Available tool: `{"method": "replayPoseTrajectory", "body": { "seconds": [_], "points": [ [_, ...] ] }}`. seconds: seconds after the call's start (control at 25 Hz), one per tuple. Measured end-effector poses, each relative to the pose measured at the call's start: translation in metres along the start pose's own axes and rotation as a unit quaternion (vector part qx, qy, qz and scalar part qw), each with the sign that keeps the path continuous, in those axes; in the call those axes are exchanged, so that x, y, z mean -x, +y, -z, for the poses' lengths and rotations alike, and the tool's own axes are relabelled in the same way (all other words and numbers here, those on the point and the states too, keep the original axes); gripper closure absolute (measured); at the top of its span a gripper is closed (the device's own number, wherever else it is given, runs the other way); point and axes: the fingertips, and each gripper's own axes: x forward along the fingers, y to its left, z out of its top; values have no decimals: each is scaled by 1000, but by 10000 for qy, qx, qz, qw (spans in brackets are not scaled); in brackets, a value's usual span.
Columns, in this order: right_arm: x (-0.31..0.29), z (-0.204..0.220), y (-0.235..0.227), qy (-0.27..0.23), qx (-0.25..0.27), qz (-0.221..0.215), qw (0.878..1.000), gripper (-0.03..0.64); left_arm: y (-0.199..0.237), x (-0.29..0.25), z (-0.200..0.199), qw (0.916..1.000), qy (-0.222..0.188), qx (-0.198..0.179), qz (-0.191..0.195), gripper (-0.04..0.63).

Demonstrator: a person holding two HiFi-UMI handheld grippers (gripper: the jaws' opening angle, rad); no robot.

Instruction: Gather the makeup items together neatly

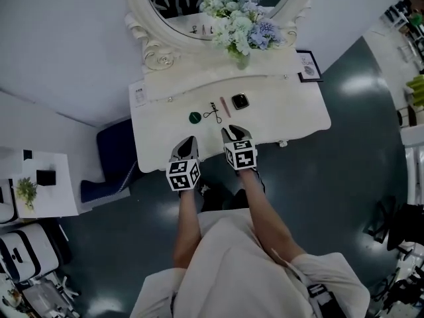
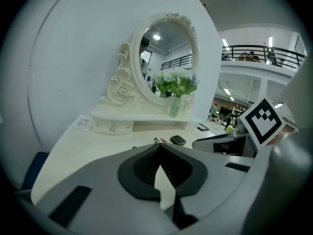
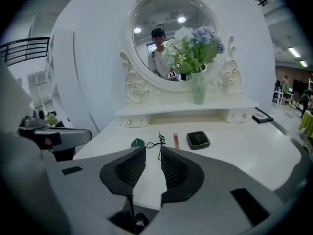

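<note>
On the white dressing table [image 1: 291,118] a green round lid [image 1: 194,117], a black eyelash curler [image 1: 213,112], a pink tube [image 1: 225,106] and a dark compact [image 1: 240,101] lie in a close row. The right gripper view shows them ahead: lid [image 3: 138,142], curler [image 3: 159,142], tube [image 3: 175,140], compact [image 3: 198,139]. My right gripper [image 3: 153,148] stands open by a narrow gap, empty, just short of the row over the table's front. My left gripper [image 2: 159,146] is shut on nothing, beside it at the front edge [image 1: 190,139].
An oval mirror [image 1: 218,5] and a vase of flowers [image 1: 240,25] stand on the raised back shelf. A framed card [image 1: 308,65] sits at the back right, a small leaflet [image 1: 140,96] at the back left. A blue seat [image 1: 112,158] is left of the table.
</note>
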Motion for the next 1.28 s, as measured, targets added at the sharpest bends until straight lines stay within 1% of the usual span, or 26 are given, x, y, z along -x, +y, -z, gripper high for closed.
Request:
{"method": "replayPoseTrajectory", "body": {
  "seconds": [0.16,0.32,0.44,0.6,0.88,1.08,1.28],
  "points": [
    [41,13,-24,-80,-120,-39,9999,497,-30,8,1,9997,-68,163,-151,580],
    [74,28,-41,-180,-225,-53,9996,511,-68,25,15,9999,-30,29,-107,581],
    [97,41,-52,-208,-286,-70,9994,531,-95,33,32,10000,5,24,-46,581],
    [121,55,-55,-324,-308,-137,9989,546,-116,47,47,10000,-7,-49,-13,580],
    [138,75,-51,-500,-278,-318,9979,570,-133,66,64,9996,-153,-256,23,581],
    [143,77,-47,-523,-88,-366,9979,577,-128,77,72,9994,-174,-290,-61,581],
    [145,84,-53,-481,-162,-375,9980,577,-122,81,68,9990,-163,-400,-135,581]
  ]
}}
